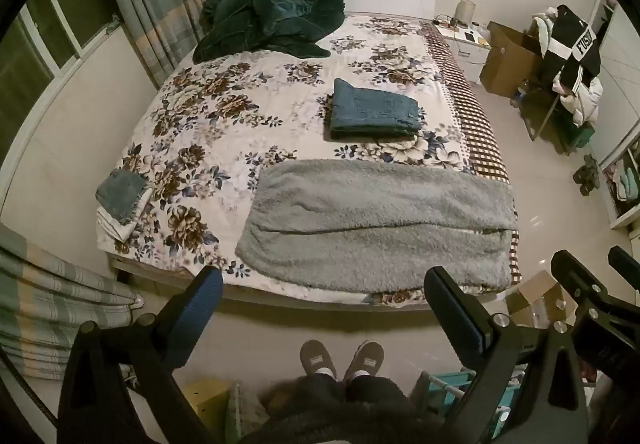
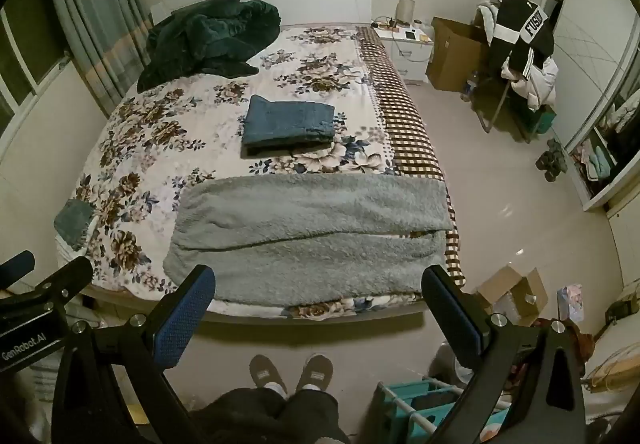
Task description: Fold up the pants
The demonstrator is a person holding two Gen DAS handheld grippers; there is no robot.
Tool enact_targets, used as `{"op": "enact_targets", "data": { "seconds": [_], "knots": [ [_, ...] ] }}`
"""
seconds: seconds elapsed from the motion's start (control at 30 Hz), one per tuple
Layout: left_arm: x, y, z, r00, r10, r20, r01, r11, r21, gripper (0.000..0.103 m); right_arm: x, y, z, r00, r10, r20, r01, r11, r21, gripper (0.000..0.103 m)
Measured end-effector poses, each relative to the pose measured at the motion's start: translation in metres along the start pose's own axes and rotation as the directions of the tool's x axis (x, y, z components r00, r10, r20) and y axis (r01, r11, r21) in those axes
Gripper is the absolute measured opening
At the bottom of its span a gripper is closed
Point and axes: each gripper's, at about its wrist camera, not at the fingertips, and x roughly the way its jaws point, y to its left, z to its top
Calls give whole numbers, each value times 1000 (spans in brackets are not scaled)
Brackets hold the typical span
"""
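The grey fleecy pants [image 1: 380, 220] lie across the foot of the bed with the floral cover [image 1: 224, 116], already doubled leg on leg into one long band whose fold line runs side to side. The left gripper [image 1: 322, 304] and the right gripper [image 2: 318, 300] both hover over the floor short of the bed edge, tilted steeply down, jaws spread wide with nothing between them. The person's grey slippers [image 2: 290, 370] stand just back from the mattress.

The step in hand looks like the approach for the next fold. To do it well, each gripper should probably take one end of the band, biting through both layers at once so the thick pile does not slip apart, then carry one end over the other. The folded blue jeans [image 1: 374, 110] farther up the bed sit well clear.
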Motion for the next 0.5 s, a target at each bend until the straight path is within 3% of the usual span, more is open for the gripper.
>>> {"op": "enact_targets", "data": {
  "seconds": [0.5],
  "knots": [
    [0, 0, 0, 1000, -6, 2, 6, 1000, -2, 103, -15, 11, 0, 1000, 4, 4, -4, 1000, -7, 103]
  ]
}}
